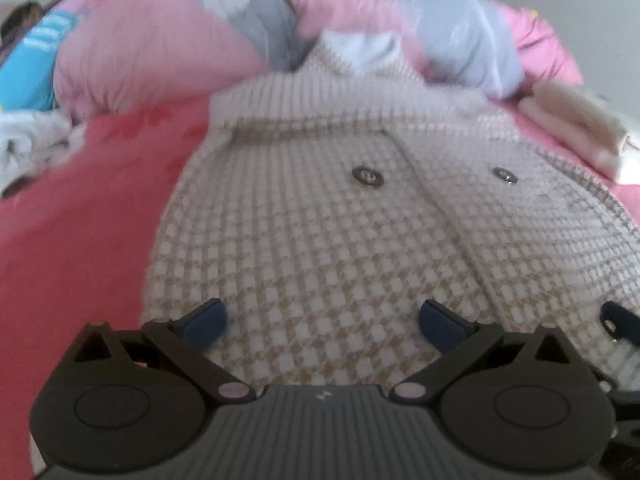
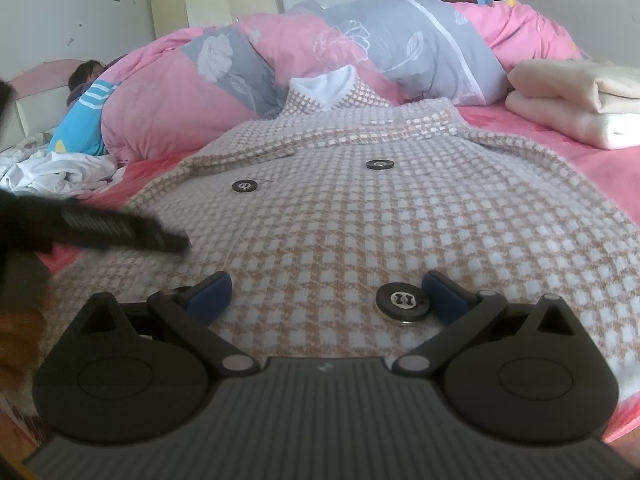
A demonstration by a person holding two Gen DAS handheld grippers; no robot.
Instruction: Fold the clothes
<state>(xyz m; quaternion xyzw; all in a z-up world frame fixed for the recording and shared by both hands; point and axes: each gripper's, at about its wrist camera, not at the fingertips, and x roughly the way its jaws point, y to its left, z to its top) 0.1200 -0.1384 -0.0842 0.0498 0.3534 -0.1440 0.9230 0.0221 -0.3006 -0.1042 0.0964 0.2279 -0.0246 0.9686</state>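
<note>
A beige and white checked jacket point(image 1: 320, 248) point(image 2: 360, 220) with round metal buttons point(image 2: 403, 302) lies front-up on the pink bed, its white-lined collar point(image 2: 326, 86) at the far end. My left gripper point(image 1: 322, 322) hovers open just over the jacket's near hem, nothing between its blue pads. My right gripper point(image 2: 326, 294) is open too, low over the lower front, one button lying just inside its right pad. The left gripper's dark finger point(image 2: 120, 232) shows at the left of the right wrist view.
A pink and grey flowered quilt point(image 2: 320, 52) is heaped behind the jacket. Folded cream blankets point(image 2: 572, 100) sit at the far right. A person in a blue top point(image 2: 80, 120) lies at the far left, beside crumpled white clothes point(image 2: 60, 174). Pink sheet point(image 1: 72, 240) borders the jacket.
</note>
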